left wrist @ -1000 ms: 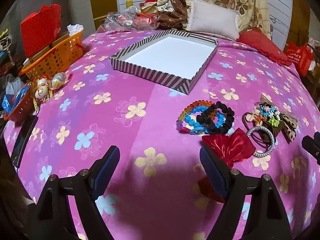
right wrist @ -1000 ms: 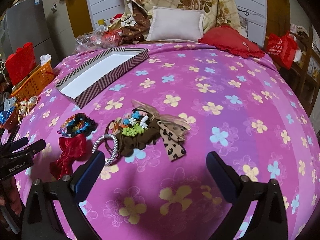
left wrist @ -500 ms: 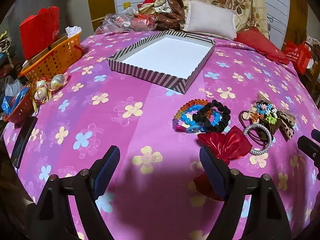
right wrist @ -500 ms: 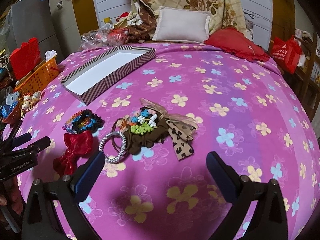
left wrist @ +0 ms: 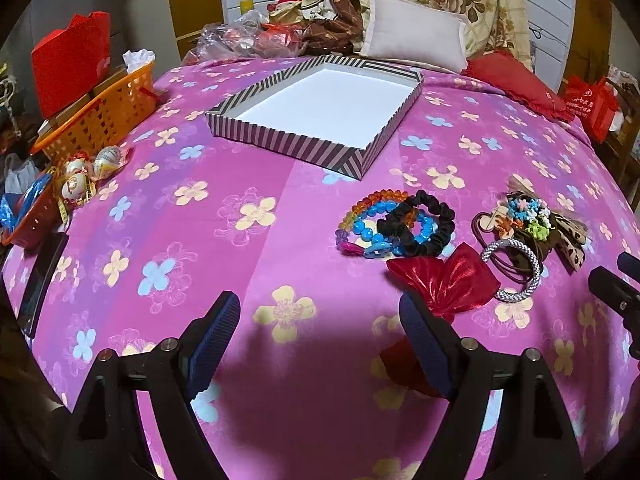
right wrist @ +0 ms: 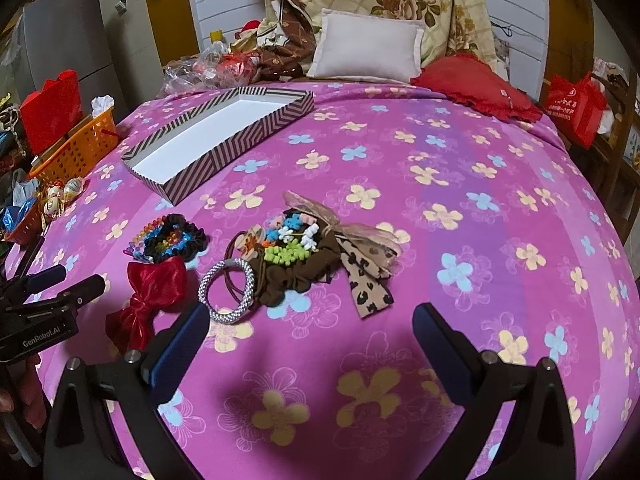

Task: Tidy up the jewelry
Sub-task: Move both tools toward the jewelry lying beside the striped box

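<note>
Both grippers have edged nearer the jewelry pile [right wrist: 280, 256], jaws wide, empty

pink floral bedspread [right wrist: 460, 152], white pillow [right wrist: 366, 50], slatted wall [right wrist: 224, 4]

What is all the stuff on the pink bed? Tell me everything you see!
striped box: one, brown-and-pink stripes, white inside, nothing in it, far middle of the bed
bead bracelets: a small pile, blue, orange and purple, near the middle
black scrunchie: one, black, lying on the bracelets
red bow: one, shiny red, nearest the left claw
silver bangle: one, sparkly silver, beside the bow
hair tie pile: count unclear, brown with coloured bits, right of the bangle
leopard ribbon: one, tan with spots, at the pile's right edge
orange basket: one, orange, left bed edge
white pillow: one, at the headboard
red cushion: one, beside the pillow
left claw: open, holding nothing
right claw: open, holding nothing
</note>
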Demonstrator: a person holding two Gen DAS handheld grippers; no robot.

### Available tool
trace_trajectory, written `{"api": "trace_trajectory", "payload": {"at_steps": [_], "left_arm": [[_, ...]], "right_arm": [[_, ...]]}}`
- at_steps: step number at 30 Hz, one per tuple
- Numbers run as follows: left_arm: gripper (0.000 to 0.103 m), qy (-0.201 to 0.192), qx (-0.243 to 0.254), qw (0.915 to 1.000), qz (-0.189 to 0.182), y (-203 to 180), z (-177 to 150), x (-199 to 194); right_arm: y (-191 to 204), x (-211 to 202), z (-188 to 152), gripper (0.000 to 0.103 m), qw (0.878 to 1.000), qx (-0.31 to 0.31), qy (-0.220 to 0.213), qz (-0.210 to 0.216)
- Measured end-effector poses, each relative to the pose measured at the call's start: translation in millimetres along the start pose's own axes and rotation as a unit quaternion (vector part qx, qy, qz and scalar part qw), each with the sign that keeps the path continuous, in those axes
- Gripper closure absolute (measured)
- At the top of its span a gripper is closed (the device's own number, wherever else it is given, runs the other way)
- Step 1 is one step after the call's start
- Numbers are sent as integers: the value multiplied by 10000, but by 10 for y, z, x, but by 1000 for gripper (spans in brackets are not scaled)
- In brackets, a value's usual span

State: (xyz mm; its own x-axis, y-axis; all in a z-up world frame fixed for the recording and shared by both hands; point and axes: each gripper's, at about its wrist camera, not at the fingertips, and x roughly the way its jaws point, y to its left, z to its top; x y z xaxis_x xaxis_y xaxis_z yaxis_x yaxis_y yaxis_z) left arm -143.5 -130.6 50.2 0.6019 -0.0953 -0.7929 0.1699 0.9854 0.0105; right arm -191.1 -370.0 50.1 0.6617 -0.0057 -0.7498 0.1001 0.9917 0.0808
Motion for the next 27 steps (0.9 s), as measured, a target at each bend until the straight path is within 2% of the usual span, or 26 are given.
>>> {"api": "trace_trajectory", "payload": {"at_steps": [27], "left_arm": [[40,9,12,10000,-24,-5,-14,0]], "right_arm": [[27,51,-4,0,9999,-86,58,-34]]}}
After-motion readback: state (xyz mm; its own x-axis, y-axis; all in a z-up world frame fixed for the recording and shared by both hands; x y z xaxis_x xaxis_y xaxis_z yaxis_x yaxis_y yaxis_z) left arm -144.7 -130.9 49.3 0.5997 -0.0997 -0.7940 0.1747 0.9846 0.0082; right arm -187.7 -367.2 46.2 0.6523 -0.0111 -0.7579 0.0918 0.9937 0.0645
